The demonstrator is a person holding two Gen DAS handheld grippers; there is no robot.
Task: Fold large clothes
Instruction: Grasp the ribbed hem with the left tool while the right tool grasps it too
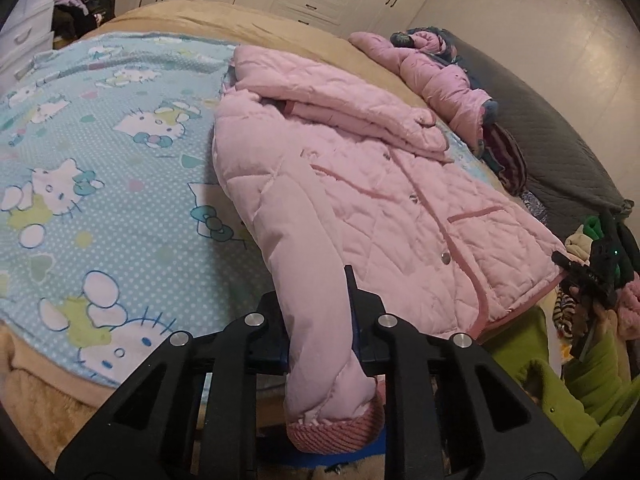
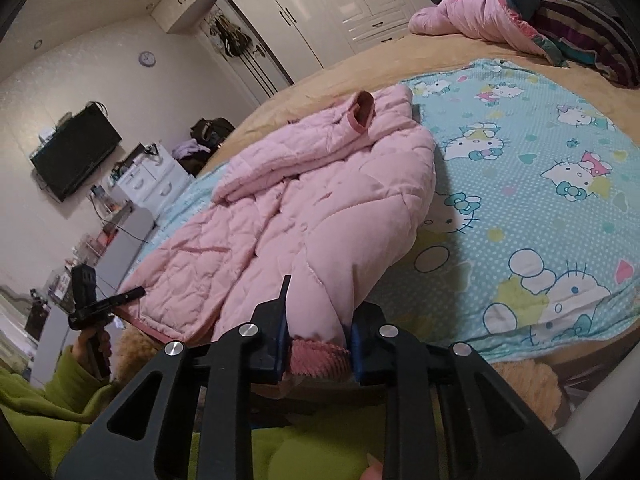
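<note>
— Room at the edges?
— Plenty. Bare Hello Kitty blanket (image 1: 100, 160) left of the pink quilted jacket (image 1: 360, 184), tan bed cover (image 1: 180, 20) beyond, near bed edge just under the claws.
— Grips?
— Left gripper (image 1: 316, 312) nearly closed, pinching a sleeve (image 1: 312, 280) above its ribbed cuff (image 1: 336, 432). Right gripper (image 2: 320, 312) likewise, clamped on a sleeve at the cuff. Jacket body lying beyond both.
— Count?
— Two grippers, two pink jackets: one held, a second pink jacket (image 1: 436, 72) heaped far right.
</note>
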